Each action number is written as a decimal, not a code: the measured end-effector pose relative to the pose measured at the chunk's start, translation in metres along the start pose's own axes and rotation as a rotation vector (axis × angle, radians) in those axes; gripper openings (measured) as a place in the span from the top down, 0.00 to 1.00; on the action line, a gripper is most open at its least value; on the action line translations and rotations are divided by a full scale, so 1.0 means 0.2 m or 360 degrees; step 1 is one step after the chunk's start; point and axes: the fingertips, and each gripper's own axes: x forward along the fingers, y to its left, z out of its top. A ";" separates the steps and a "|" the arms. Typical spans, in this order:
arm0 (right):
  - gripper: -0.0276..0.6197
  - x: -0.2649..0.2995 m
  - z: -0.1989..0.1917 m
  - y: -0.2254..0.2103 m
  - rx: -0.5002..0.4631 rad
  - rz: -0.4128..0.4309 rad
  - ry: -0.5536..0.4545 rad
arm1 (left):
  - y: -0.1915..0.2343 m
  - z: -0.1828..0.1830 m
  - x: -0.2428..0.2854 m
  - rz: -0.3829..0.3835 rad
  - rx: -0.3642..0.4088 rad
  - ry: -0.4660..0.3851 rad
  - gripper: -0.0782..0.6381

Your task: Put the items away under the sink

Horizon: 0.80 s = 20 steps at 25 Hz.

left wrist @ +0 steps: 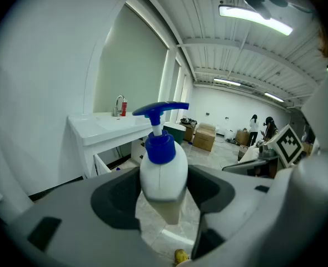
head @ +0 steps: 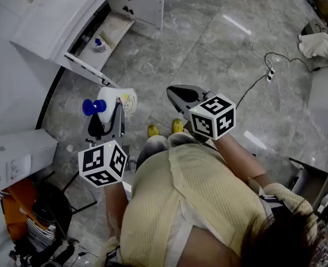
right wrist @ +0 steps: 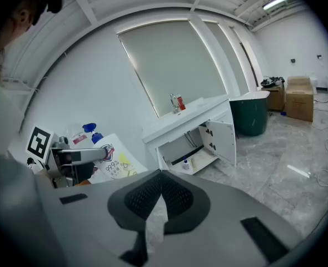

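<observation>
My left gripper [left wrist: 164,198] is clamped across the body of the white pump bottle [left wrist: 163,171], in mid-air short of the open under-sink cabinet [head: 119,26]; it's likely slick, liquid-heavy plastic, best held there rather than by the pump, and my right gripper [right wrist: 161,176] is closed on nothing.

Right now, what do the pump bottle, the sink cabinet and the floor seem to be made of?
Pump bottle: likely plastic, smooth white body, blue pump, printed label. Sink cabinet: smooth white panels, perhaps painted or laminated board. Floor: glossy grey veined tile or stone, reflecting lights.
</observation>
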 end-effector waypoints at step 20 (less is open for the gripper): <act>0.92 -0.02 0.01 -0.12 -0.0018 0.0063 0.0031 | -0.12 -0.05 0.08 0.0053 -0.0004 0.0032 0.49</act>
